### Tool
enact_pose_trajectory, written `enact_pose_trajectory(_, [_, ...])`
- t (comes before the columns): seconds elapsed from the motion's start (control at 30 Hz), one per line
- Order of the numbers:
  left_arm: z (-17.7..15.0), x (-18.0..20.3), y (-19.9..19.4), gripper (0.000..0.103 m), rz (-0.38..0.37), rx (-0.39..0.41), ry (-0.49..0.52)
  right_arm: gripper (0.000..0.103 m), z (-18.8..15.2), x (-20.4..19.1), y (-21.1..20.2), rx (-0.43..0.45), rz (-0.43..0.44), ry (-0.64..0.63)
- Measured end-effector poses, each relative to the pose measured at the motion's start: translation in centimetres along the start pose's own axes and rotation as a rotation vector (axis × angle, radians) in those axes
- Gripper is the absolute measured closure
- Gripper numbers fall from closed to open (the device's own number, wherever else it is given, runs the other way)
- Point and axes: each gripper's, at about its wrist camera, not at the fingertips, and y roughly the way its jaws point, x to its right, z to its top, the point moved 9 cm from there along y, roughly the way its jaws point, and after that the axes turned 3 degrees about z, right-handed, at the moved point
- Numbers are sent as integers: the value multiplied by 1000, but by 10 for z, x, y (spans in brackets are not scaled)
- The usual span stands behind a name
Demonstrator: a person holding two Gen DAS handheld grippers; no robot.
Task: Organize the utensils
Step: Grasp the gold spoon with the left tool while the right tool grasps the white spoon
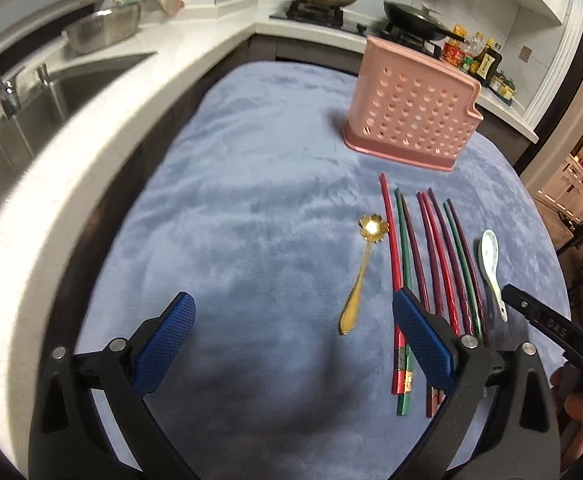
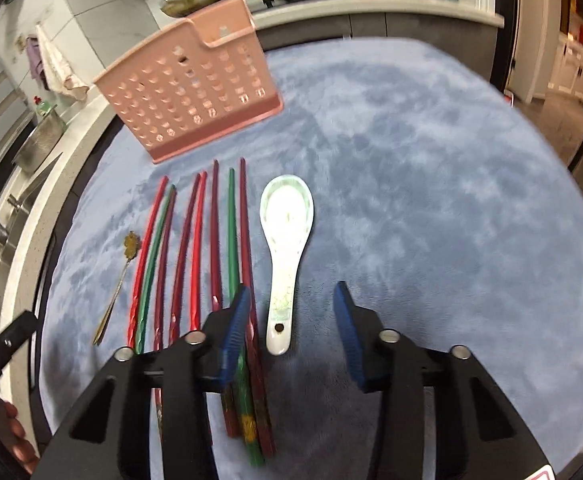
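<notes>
Ahead of both wide-open, empty claws, left gripper [image 1: 291, 344] and right gripper [image 2: 291, 336]: chopsticks [image 2: 195, 256], gold spoon [image 1: 357, 280], ceramic spoon [image 2: 285, 248] lined up flat, likely for easy picking; pink holder [image 2: 191, 96] upright beyond.

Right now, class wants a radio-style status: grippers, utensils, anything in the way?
Left gripper open, right gripper open, both empty. Chopsticks, white spoon, gold spoon flat on blue cloth. Pink holder upright beyond them, nothing blocking.
</notes>
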Motion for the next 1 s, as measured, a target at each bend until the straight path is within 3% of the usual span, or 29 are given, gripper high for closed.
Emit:
enact_pose_trajectory(0.23, [-9,22,28,38,-68,-78,69,87,-7,4,21,-59,24,35])
enact_pose_trajectory(0.37, [-13,30,38,47,-101,-101,79,88,-6,5,22,-55,37,41])
enact_pose_trajectory(0.5, [-19,36,45,68,-136,-136,85,90,-5,3,23,-51,43,33])
enact_pose_trajectory(0.67, [-24,39,48,81,-155,-152,100,91,-6,1,22,-56,37,15])
enact_pose_trajectory(0.8, [-23,40,48,98,-183,-153,93,91,-6,1,21,-60,38,14])
enact_pose_trajectory(1.0, [-27,38,53,101,-173,-159,97,91,-5,1,19,-61,33,5])
